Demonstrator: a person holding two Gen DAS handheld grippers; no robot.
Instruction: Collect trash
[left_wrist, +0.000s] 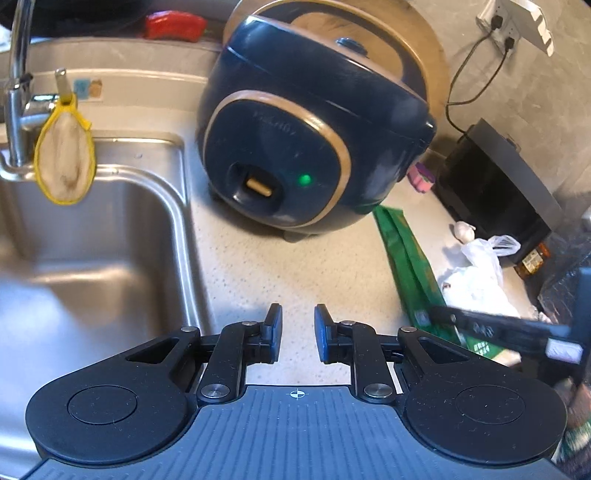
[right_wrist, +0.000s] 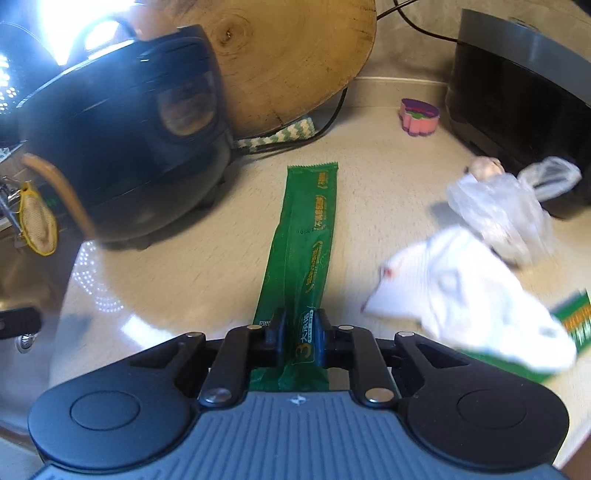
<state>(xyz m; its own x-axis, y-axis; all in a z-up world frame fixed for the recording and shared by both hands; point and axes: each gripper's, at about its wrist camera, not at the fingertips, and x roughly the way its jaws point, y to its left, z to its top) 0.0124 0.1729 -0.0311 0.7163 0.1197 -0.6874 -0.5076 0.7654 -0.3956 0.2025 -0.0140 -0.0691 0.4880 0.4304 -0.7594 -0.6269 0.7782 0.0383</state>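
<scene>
A long green wrapper (right_wrist: 308, 236) lies across the pale counter, pointing away from me. My right gripper (right_wrist: 299, 328) is shut on the near end of the green wrapper. The wrapper also shows in the left wrist view (left_wrist: 406, 258), with the right gripper (left_wrist: 436, 314) over its near end. A crumpled white tissue (right_wrist: 465, 295) and a clear plastic bag (right_wrist: 513, 206) lie to the wrapper's right. My left gripper (left_wrist: 298, 332) is open and empty above bare counter, left of the wrapper and right of the sink.
A dark blue rice cooker (left_wrist: 314, 140) stands behind the wrapper's far end, a round wooden board (right_wrist: 295, 55) leaning behind it. A steel sink (left_wrist: 92, 240) with a tap is at left. A black appliance (right_wrist: 524, 92) stands at right, a pink cup (right_wrist: 419, 118) beside it.
</scene>
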